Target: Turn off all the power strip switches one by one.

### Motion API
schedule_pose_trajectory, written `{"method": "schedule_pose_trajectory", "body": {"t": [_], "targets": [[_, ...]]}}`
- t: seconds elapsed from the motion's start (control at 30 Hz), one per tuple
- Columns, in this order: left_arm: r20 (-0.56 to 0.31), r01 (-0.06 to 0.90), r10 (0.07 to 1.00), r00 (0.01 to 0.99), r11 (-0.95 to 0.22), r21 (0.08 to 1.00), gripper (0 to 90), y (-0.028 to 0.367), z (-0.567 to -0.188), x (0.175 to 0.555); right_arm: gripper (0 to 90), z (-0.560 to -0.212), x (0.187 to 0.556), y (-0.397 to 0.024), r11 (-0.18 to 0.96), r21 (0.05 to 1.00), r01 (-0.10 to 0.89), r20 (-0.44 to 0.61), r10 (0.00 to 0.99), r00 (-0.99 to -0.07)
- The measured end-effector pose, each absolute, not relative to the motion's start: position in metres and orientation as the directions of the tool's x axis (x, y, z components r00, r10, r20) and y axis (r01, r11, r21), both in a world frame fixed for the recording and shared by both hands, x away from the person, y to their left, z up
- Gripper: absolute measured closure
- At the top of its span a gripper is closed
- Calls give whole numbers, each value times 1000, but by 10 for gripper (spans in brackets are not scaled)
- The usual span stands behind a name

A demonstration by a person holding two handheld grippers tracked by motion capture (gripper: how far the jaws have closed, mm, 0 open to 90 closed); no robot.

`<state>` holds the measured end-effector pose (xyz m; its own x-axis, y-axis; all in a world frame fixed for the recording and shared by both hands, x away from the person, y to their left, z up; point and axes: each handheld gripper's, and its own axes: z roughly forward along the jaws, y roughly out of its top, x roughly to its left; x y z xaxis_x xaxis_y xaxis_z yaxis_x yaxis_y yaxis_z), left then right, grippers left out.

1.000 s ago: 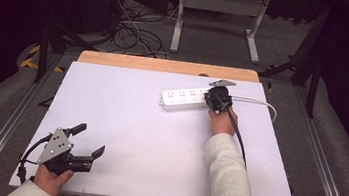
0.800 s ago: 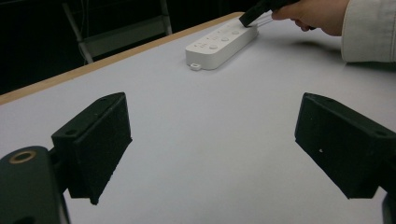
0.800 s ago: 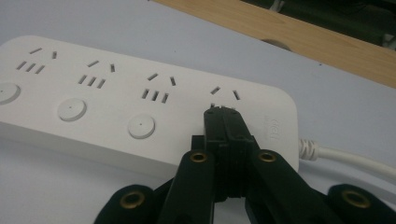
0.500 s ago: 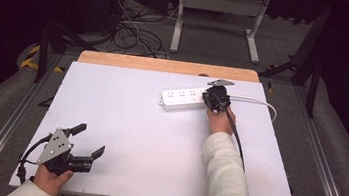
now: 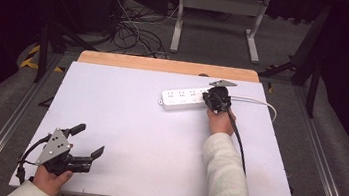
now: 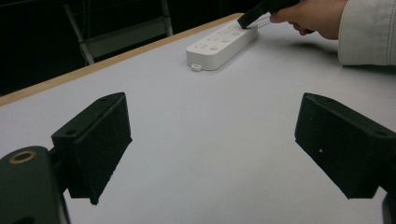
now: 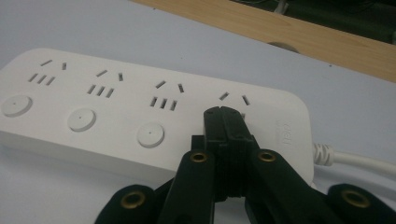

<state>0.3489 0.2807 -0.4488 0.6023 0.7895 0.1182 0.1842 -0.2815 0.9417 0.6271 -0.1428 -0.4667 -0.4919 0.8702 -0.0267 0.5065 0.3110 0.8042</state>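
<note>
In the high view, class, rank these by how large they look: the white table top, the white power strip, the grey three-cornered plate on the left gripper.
1. White table top.
2. White power strip.
3. Grey three-cornered plate, though it sits nearer the camera.

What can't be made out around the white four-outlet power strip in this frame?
- Fourth round button on the white four-outlet power strip: covered by the shut right gripper in the right gripper view; contact can't be told.
- White cable: its far end is lost at the table edge in the high view.
- Grey lettering at the strip's end: blurred.
</note>
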Motion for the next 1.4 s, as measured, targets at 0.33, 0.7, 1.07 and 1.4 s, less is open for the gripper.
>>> {"method": "schedule_pose_trajectory", "body": {"t": [0.33, 0.7, 1.07, 1.4], "targets": [[122, 184, 789, 602, -285, 941, 112, 281, -448, 348, 900, -469, 627, -149, 272, 817, 508, 2, 881, -473], [124, 181, 788, 603, -286, 941, 112, 280, -448, 348, 900, -468, 625, -144, 327, 806, 492, -65, 877, -476], [118, 186, 789, 603, -284, 941, 112, 279, -448, 350, 900, -433, 608, -136, 333, 848, 412, -76, 846, -527], [115, 188, 789, 604, -281, 941, 112, 278, -448, 352, 841, -410, 590, -144, 337, 861, 382, -70, 821, -566]]}}
